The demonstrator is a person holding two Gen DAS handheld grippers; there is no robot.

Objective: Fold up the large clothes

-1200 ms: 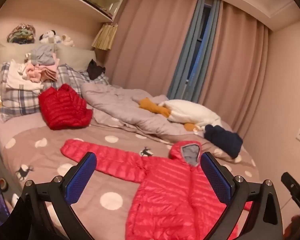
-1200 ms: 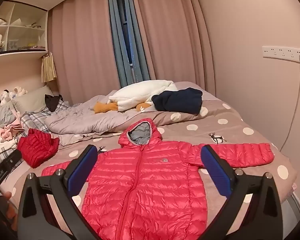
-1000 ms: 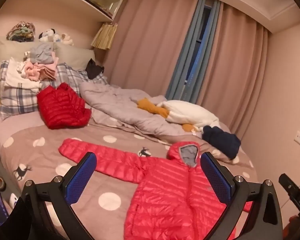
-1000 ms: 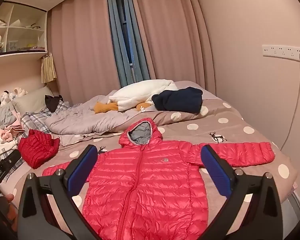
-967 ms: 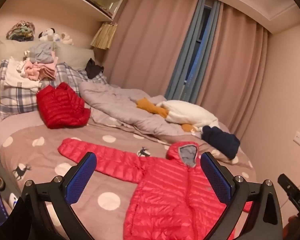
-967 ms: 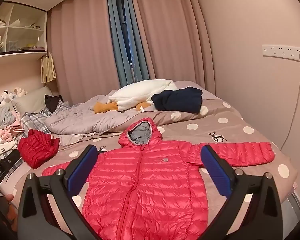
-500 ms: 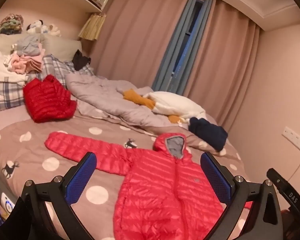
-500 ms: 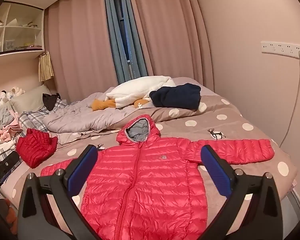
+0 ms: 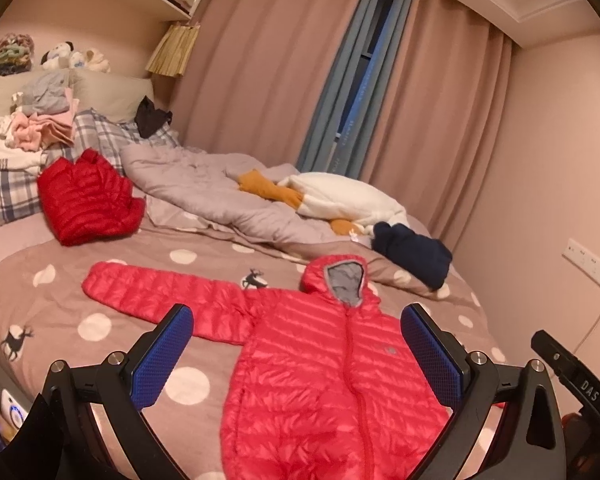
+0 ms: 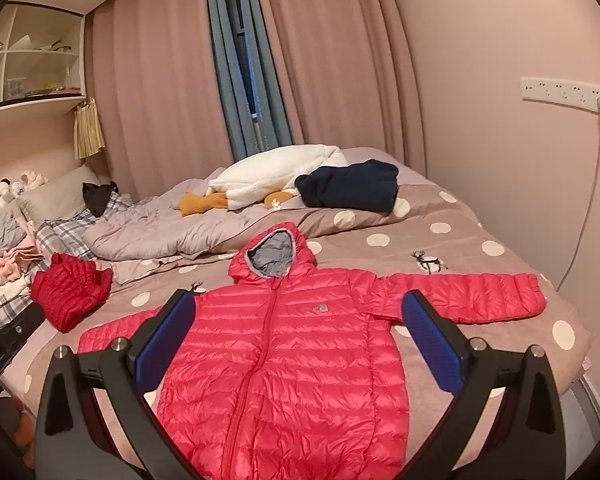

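Observation:
A red hooded puffer jacket (image 9: 332,364) lies flat, front up and zipped, on the polka-dot bed cover, sleeves spread to both sides; it also shows in the right wrist view (image 10: 284,352). My left gripper (image 9: 296,356) is open and empty, held above the jacket's left half. My right gripper (image 10: 298,342) is open and empty, held above the jacket's chest. Neither gripper touches the jacket.
A folded darker red puffer jacket (image 9: 86,198) lies near the plaid pillows (image 9: 4,192). A grey duvet (image 9: 212,200), a white plush goose (image 9: 340,200) and a navy garment (image 9: 412,250) lie behind the jacket. A wall (image 10: 520,160) with a socket strip is to the right.
Both grippers have shifted a little; in the left view the scene has slid left and the jacket sits more central. Both stay open. The jacket has not moved.

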